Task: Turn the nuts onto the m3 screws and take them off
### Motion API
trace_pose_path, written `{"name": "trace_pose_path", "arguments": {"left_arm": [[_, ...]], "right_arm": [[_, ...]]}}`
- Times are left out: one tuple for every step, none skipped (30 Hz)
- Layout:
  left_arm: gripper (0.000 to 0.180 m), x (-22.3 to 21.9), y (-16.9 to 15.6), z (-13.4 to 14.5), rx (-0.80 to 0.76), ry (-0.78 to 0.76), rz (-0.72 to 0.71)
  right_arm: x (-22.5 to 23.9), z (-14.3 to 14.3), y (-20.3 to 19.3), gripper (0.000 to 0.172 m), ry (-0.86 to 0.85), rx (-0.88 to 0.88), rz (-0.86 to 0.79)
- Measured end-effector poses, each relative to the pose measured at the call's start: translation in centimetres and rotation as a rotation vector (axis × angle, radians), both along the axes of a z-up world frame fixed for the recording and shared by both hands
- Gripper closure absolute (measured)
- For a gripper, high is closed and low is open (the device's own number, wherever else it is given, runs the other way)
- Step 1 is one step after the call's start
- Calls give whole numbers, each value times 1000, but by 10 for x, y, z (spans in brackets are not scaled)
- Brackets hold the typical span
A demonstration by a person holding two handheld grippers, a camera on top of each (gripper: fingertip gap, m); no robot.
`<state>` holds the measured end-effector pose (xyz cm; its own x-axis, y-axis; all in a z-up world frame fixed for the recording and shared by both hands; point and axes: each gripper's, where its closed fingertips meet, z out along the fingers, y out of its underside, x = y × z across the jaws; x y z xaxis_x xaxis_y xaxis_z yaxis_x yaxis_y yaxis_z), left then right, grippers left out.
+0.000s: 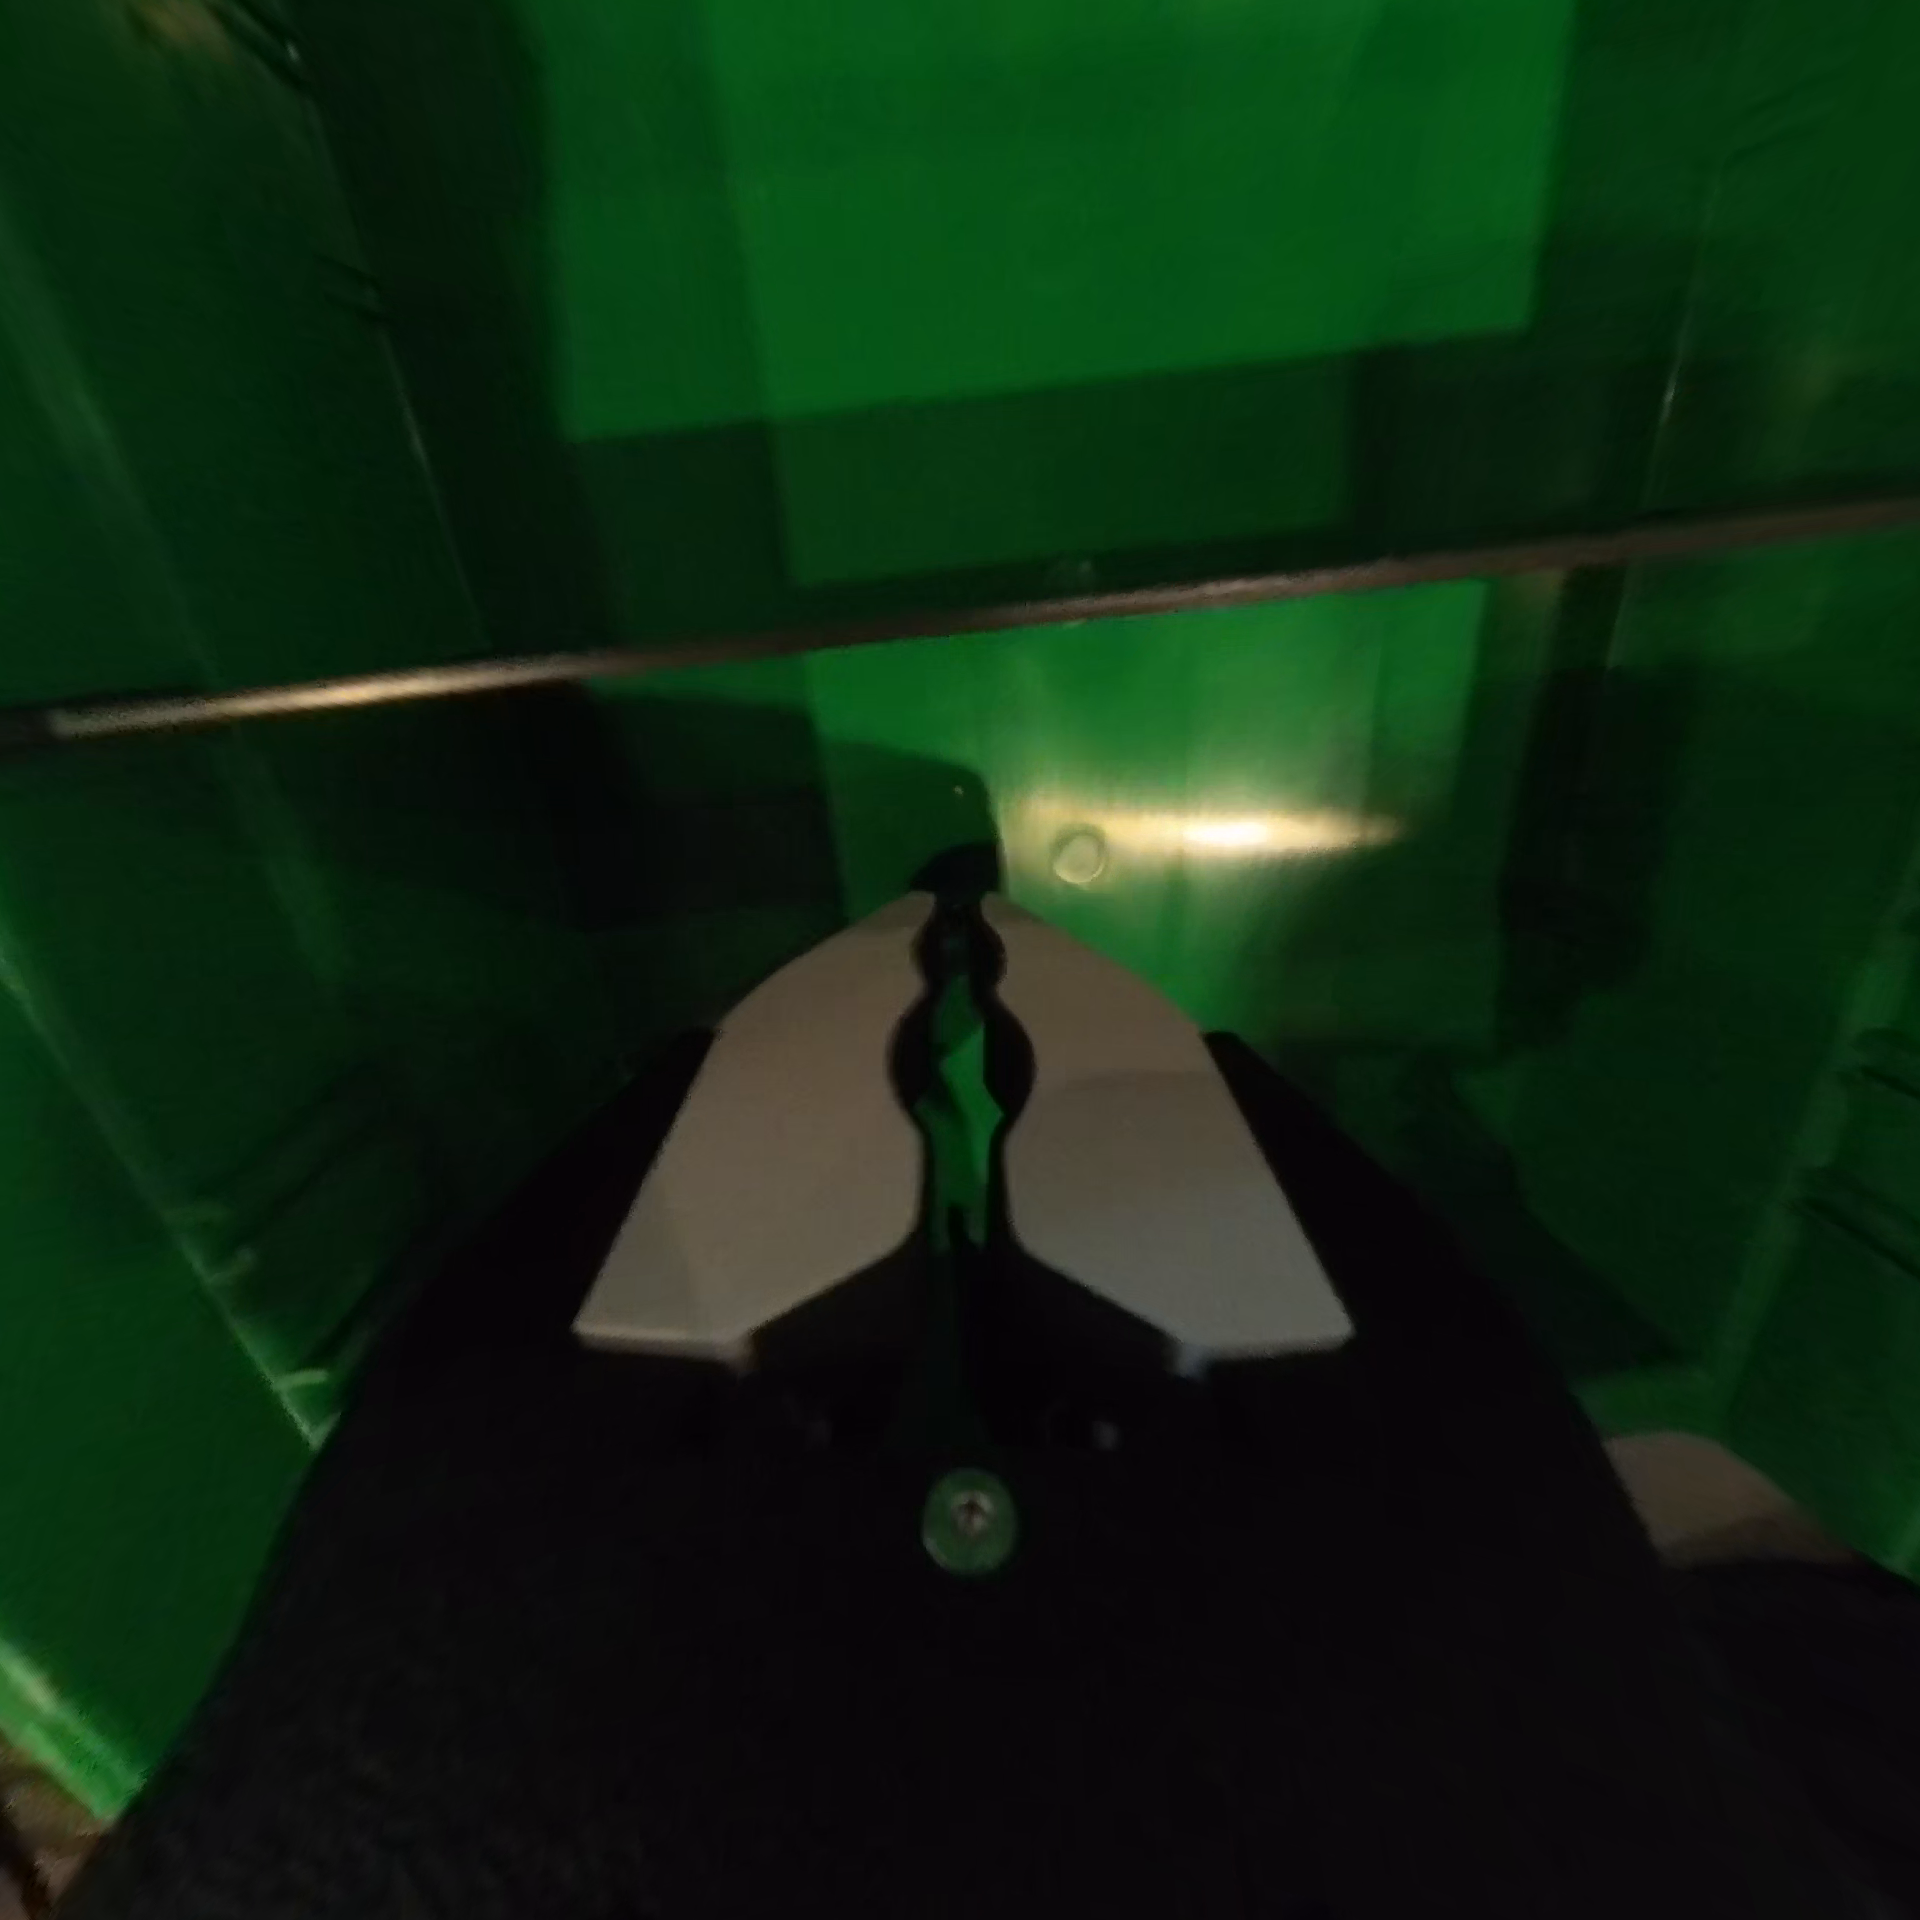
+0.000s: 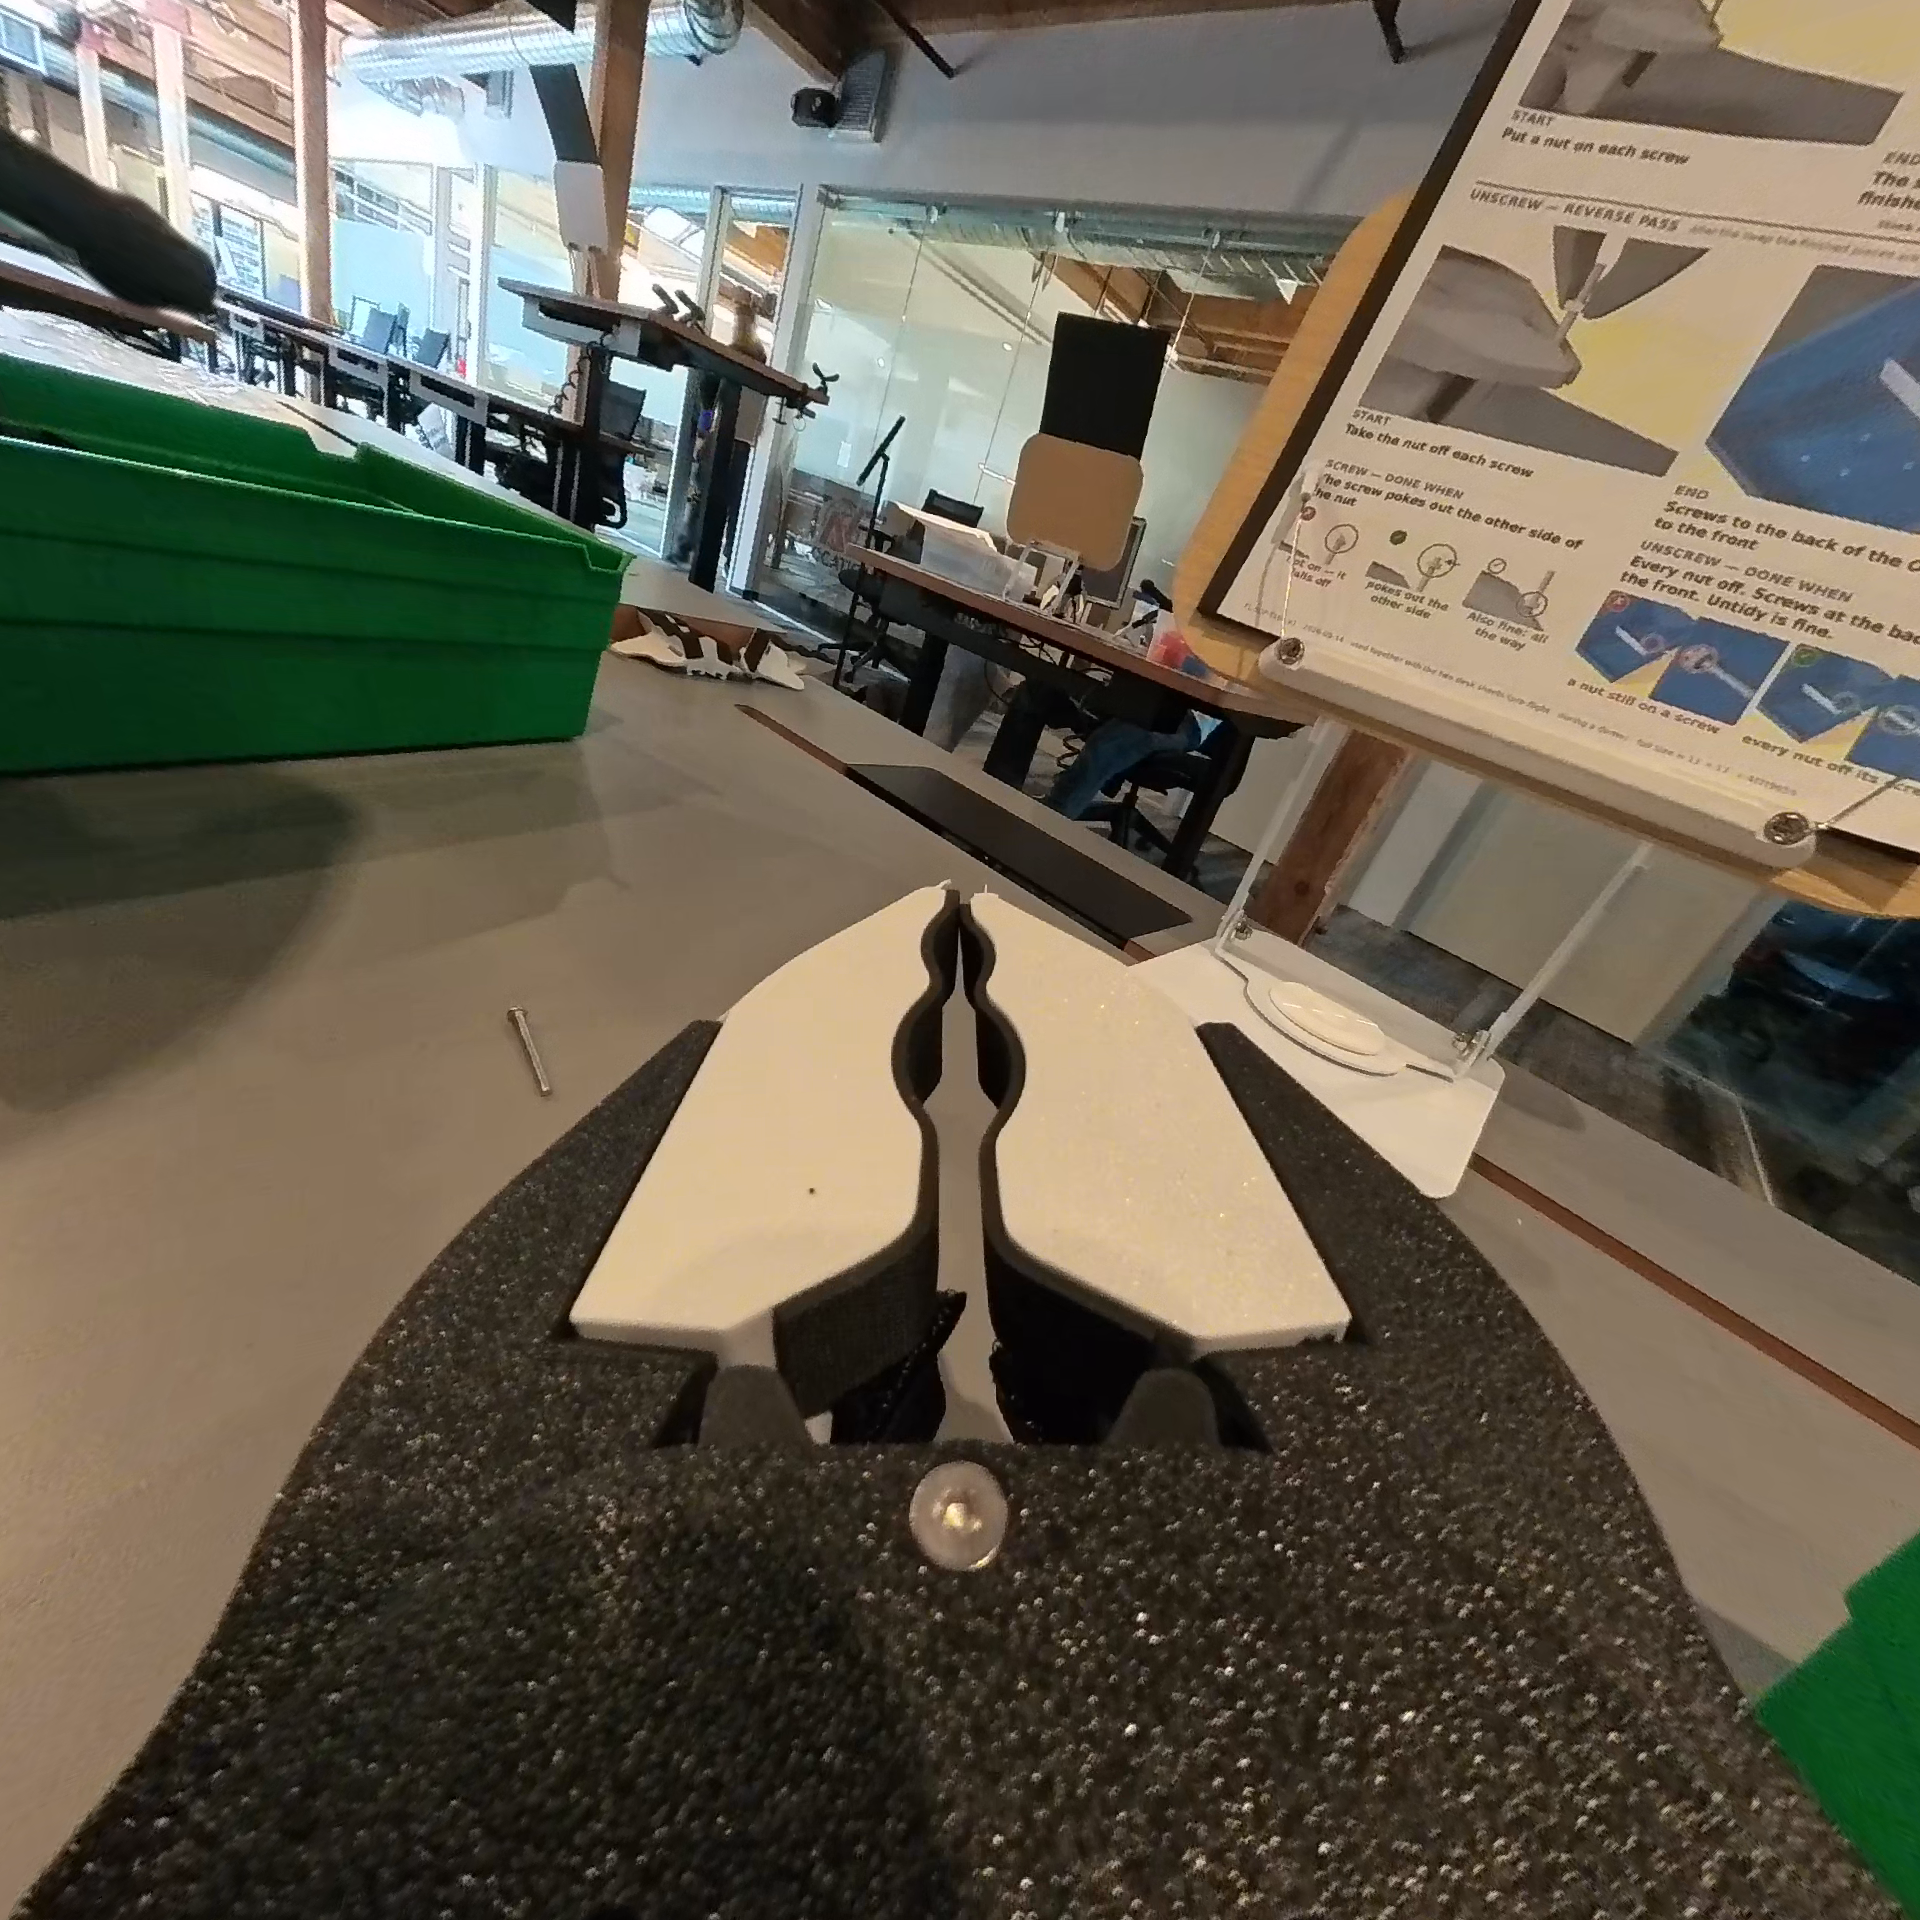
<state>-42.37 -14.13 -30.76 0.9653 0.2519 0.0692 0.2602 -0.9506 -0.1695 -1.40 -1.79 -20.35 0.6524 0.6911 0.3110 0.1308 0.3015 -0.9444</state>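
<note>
A grey tabletop (image 2: 312,1039) is seen in an open workshop with glass partitions and desks; green bins (image 2: 291,582) are stacked at the left and an instruction board (image 2: 1662,416) stands at the right. A slim silver screw (image 2: 528,1049) lies flat on the table, just left of the right gripper (image 2: 961,896), whose fingers are closed together on nothing. The left gripper (image 1: 961,904) is seen inside a dim green bin (image 1: 1143,260), tips together; a small ring-shaped nut (image 1: 1078,858) lies just beyond them, blurred.

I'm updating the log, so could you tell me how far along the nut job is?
Nothing looks threaded: one screw lies bare on the table. The left gripper, jaws together, is inside the green bin near a small ring, possibly a nut. Right gripper empty. Threading remains.
</note>
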Motion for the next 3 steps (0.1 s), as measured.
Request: {"name": "trace_pose_path", "arguments": {"left_arm": [[180,0,0,3,8,1,-2],[180,1,1,8,19,8,-4],[180,2,3,15,40,16,-9]], "right_arm": [[0,0,0,172,1,0,0],[0,0,0,172,1,-1,-1],[0,0,0,172,1,-1,0]]}}
